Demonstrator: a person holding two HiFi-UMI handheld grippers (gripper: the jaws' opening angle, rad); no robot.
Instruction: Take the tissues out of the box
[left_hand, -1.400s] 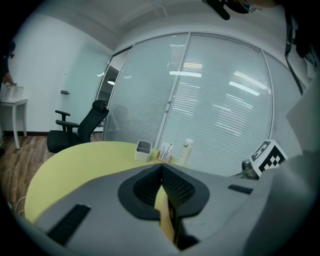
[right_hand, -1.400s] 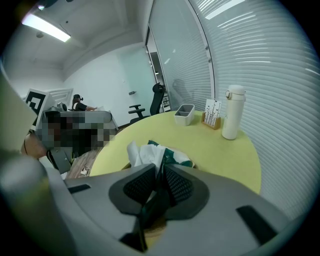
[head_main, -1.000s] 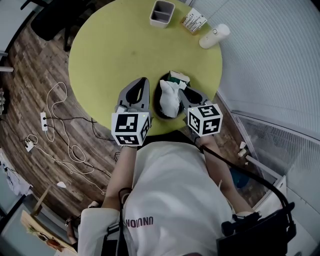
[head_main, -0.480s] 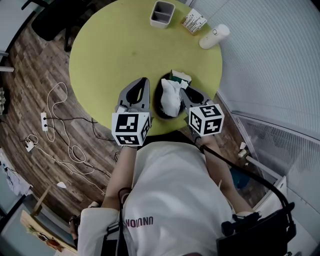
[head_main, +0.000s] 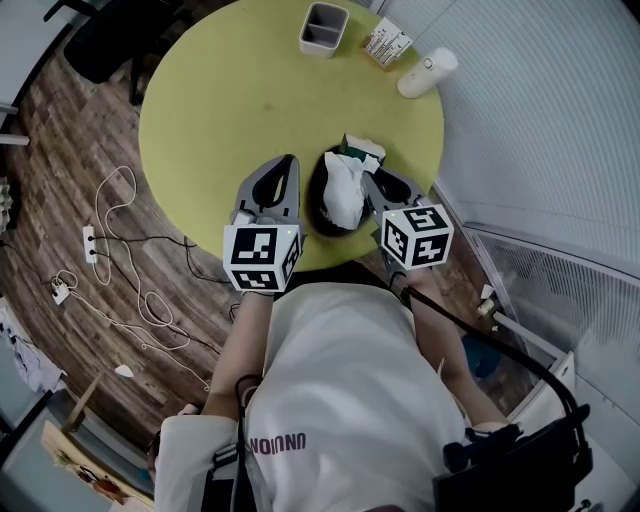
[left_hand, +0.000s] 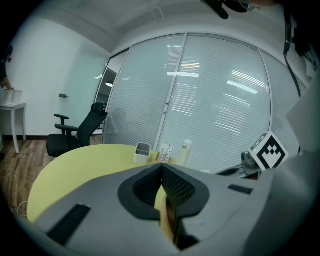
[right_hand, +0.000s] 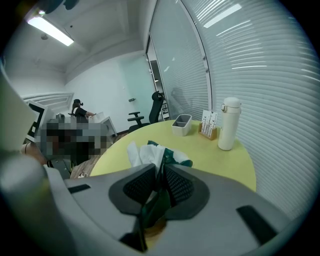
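While the right gripper (right_hand: 160, 173) pinches the green tissue pack (right_hand: 180, 158) at the yellow table's (head_main: 250, 90) near edge, probably steadying it, white tissues (right_hand: 145, 153) protrude; left gripper (left_hand: 161, 167) alongside, jaws pressed together, empty.

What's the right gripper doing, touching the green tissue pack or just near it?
Touching. In the right gripper view, the right gripper has its jaws pinched shut on the green tissue pack.
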